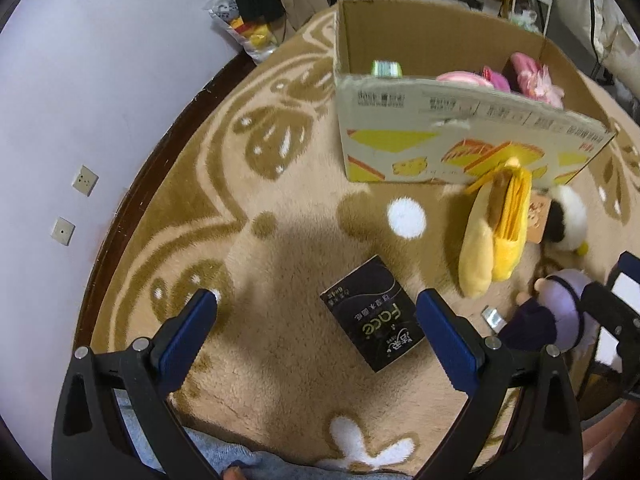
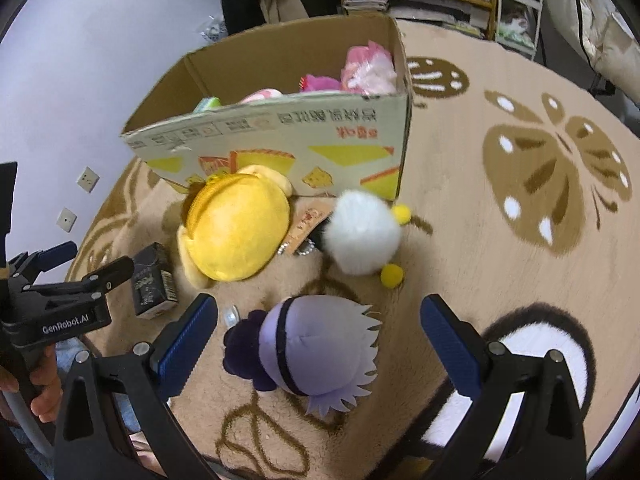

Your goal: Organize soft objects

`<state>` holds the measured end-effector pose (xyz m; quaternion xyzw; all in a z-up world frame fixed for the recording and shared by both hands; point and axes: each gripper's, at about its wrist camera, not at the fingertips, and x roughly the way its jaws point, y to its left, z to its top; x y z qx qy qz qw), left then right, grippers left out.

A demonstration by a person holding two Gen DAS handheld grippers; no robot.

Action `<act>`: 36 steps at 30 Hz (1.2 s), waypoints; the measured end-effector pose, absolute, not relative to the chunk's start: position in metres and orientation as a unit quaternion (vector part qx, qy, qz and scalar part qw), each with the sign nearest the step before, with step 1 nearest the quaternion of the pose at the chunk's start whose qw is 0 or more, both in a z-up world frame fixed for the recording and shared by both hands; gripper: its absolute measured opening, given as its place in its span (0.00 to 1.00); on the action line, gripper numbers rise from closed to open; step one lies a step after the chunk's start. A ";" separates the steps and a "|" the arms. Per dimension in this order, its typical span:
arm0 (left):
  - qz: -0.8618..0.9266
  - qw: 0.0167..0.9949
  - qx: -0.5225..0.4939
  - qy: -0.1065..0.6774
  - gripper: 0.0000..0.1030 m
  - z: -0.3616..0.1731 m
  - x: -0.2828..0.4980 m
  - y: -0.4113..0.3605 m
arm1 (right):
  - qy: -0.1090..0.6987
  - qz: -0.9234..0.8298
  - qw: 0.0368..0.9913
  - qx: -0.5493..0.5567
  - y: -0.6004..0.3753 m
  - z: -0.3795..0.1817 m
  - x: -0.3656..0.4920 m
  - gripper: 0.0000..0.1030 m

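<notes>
Box (image 2: 280, 148): on the rug (image 2: 500, 248), at 12 o'clock.
Toys in box (image 2: 360, 72): piled at its right end.
Pouch (image 2: 236, 224): touching the box front, 11 o'clock.
Ball toy (image 2: 362, 236): right of pouch.
Doll (image 2: 312, 348): 6 o'clock, nearest.
Packet (image 2: 154, 280): 9 o'clock of doll.

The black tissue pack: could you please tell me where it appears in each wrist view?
Left wrist: black tissue pack lies centre, between the open left gripper fingers.
Right wrist: it sits far left, beside the yellow plush.
Shared landmark: cardboard box.
</notes>
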<state>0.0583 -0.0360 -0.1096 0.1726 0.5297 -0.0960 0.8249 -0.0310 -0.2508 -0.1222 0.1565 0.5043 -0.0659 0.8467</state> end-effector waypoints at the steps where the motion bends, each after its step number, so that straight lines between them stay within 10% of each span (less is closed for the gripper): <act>1: -0.095 0.823 0.174 0.533 0.96 -0.112 0.060 -0.037 | 0.507 -0.067 0.844 0.162 -0.252 -0.125 -0.030 1.00; 36: -0.089 0.780 0.172 0.595 0.96 -0.162 0.086 -0.051 | 0.575 -0.054 0.797 0.176 -0.241 -0.173 -0.009 0.92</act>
